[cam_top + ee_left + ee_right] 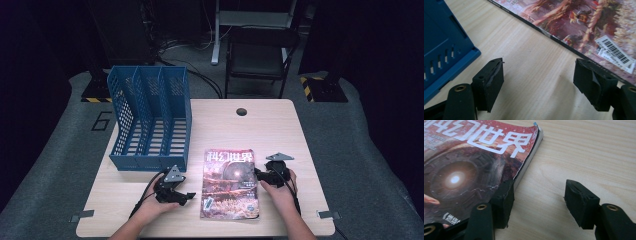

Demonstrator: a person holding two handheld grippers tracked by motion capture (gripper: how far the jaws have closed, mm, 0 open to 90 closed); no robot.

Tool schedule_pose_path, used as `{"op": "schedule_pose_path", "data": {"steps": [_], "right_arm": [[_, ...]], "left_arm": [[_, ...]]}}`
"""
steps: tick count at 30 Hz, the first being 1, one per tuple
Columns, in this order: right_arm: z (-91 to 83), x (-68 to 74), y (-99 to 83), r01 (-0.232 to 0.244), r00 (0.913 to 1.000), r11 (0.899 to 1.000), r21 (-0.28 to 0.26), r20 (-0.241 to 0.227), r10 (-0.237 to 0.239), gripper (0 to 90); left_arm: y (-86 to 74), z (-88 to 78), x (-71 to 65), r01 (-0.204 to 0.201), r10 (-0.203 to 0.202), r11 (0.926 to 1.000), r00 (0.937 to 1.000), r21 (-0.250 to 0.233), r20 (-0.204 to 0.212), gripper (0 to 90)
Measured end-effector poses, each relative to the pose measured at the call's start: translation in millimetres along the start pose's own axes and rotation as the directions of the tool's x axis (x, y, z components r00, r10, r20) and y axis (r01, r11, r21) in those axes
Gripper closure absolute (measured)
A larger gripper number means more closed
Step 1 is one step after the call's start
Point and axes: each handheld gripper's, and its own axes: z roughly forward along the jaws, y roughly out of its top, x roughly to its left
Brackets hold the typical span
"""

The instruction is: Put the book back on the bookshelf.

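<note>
Blue rack (150, 120), three slots, bare. Magazine (230, 185) flat on table (280, 130). Left gripper (186, 196), right gripper (258, 174) agape, holding nothing.

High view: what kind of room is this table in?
Probably a lab or studio set up for recording. A small wooden table stands on grey floor mats with hazard-striped stands, loose cables and a black chair behind, in a dark room.

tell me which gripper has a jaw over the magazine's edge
The right gripper: one jaw sits over the magazine cover's edge. The left gripper stands on bare table beside the spine.
</note>
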Motion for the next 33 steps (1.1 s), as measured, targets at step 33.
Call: {"op": "schedule_pose_path", "data": {"steps": [33], "right_arm": [[2.6, 9.3, 9.0, -0.080, 0.9823, 0.996, 0.029, -0.167, 0.084, 37.2]], "left_arm": [[22.1, 21.4, -43.7, 0.070, -0.071, 0.9974, 0.9958, 0.015, 0.058, 33.1]]}}
